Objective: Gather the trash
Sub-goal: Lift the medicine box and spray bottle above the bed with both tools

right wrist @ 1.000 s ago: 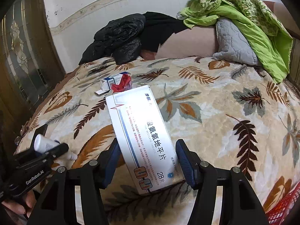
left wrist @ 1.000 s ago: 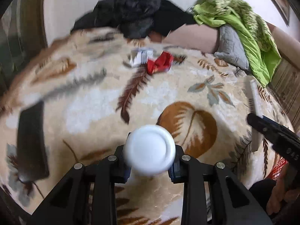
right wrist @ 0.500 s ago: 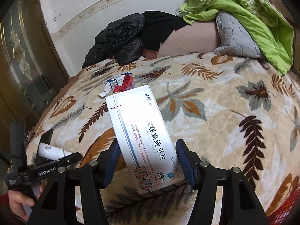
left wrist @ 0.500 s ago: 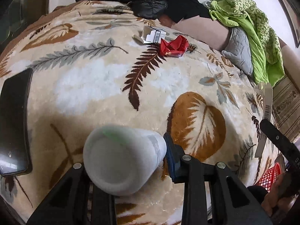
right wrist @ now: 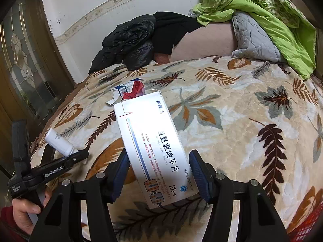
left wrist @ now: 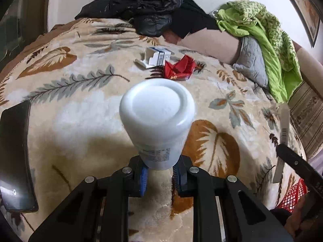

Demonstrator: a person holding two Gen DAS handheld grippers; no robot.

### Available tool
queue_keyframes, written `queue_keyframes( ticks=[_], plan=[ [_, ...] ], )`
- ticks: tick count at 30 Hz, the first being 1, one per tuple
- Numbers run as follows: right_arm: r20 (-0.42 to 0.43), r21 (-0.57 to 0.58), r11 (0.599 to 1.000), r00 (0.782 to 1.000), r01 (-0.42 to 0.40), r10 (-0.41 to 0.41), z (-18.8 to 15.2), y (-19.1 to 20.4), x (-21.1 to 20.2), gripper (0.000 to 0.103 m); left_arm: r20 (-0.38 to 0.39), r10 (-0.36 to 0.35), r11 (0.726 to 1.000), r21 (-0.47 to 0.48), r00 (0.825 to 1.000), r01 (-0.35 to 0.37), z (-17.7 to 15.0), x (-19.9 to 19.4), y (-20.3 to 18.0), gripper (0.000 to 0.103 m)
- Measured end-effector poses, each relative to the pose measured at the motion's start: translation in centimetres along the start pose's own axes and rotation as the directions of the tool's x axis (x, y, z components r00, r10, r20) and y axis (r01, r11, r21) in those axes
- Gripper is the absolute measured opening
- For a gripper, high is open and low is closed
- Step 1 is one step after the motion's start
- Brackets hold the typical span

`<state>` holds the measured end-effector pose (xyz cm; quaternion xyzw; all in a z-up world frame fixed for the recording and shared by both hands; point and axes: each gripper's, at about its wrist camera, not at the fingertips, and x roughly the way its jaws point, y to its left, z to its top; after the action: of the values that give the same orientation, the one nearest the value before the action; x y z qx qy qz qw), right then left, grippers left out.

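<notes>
White plastic bottle (left wrist: 157, 121) sits clamped in our left gripper (left wrist: 159, 173), jaws just closed tight on its neck end, base toward the cam. Our right gripper (right wrist: 159, 173) grips a white medicine carton (right wrist: 153, 149) w/ both pads on its sides. At 12 o'clock on the leaf-print blanket (left wrist: 80, 92): small opened box (left wrist: 156, 57) & red wrapper (left wrist: 179, 68), touching.

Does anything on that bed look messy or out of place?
Yes: a torn-open small white box and a crumpled red wrapper lie loose on the leaf-patterned blanket, near a heap of black clothing.
</notes>
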<state>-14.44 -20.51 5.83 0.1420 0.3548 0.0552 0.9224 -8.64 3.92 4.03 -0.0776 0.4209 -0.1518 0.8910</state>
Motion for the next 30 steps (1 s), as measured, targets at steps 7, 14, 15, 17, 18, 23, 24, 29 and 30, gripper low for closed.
queue_keyframes(
  ticks=[7,14,15,17,18,23,24,29,30],
  plan=[
    [0.002,-0.027,1.000,1.000,0.010,-0.010,0.0,0.4,0.0,0.064,0.082,0.047,0.987,0.151,0.996,-0.059,-0.8,-1.0,-3.1,0.020],
    [-0.004,-0.048,0.999,1.000,0.024,-0.024,0.0,0.8,0.2,0.064,0.170,0.097,0.955,0.260,0.981,-0.139,-1.4,-2.1,-4.9,0.020],
    [-0.005,-0.050,0.998,1.000,0.025,-0.025,0.0,0.8,0.3,0.064,0.174,0.103,0.953,0.265,0.979,-0.148,-1.4,-2.2,-4.9,0.020],
    [-0.006,-0.052,0.998,1.000,0.027,-0.028,0.0,0.9,0.3,0.064,0.173,0.109,0.952,0.266,0.979,-0.153,-1.4,-2.1,-4.9,0.020],
    [-0.006,-0.053,0.998,1.000,0.028,-0.029,0.0,0.9,0.3,0.064,0.172,0.112,0.952,0.264,0.979,-0.155,-1.4,-2.1,-4.9,0.020],
    [-0.007,-0.055,0.998,1.000,0.030,-0.031,0.0,0.9,0.4,0.064,0.172,0.135,0.953,0.248,0.976,-0.176,-1.2,-2.0,-4.5,0.020],
    [-0.008,-0.057,0.998,0.999,0.031,-0.031,0.0,0.9,0.4,0.064,0.172,0.137,0.953,0.246,0.976,-0.177,-1.1,-2.0,-4.4,0.020],
    [-0.007,-0.059,0.998,0.999,0.032,-0.033,-0.1,0.9,0.4,0.064,0.184,0.149,0.951,0.242,0.971,-0.192,-1.2,-2.3,-4.4,0.020],
    [-0.008,-0.058,0.998,0.999,0.032,-0.032,-0.1,0.9,0.4,0.064,0.185,0.151,0.951,0.242,0.971,-0.194,-1.2,-2.3,-4.4,0.020]
  ],
)
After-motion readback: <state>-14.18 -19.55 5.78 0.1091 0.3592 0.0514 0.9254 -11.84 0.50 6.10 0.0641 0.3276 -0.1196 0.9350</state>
